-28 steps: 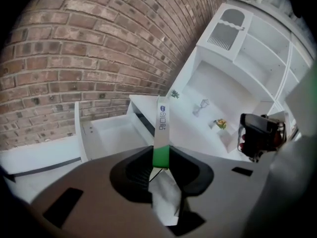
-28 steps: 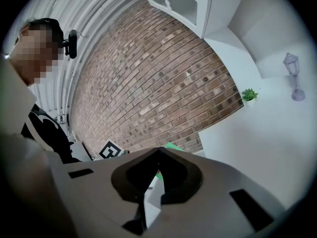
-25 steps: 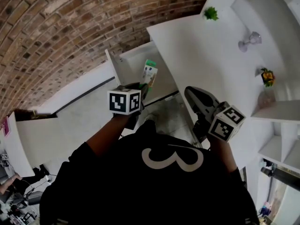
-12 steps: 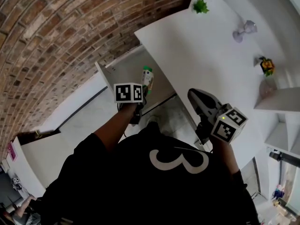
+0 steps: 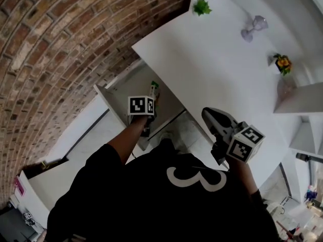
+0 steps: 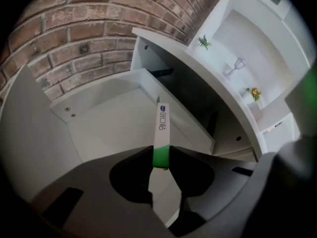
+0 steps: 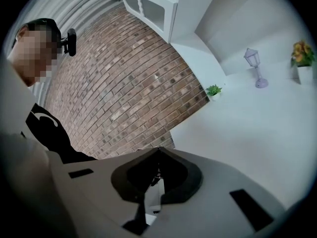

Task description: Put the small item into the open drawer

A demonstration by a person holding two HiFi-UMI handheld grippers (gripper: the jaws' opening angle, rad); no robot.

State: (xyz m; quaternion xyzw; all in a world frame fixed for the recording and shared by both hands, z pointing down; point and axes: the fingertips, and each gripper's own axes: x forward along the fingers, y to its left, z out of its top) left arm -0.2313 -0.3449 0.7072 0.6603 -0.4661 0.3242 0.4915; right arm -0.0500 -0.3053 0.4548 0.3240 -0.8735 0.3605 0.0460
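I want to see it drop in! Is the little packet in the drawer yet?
Not yet. Done: the drawer stands open. In hand: the left gripper is clamped on the green end of the packet, holding it over the drawer's inside. Left: lower it in and let go. The right gripper is shut, with nothing in it.

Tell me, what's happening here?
A person holds tongs in each hand. The left tongs pinch a slim white-and-green packet, pointing it down into the open white drawer below the white counter; it is not yet let go. The right tongs are shut, empty, off to the side.
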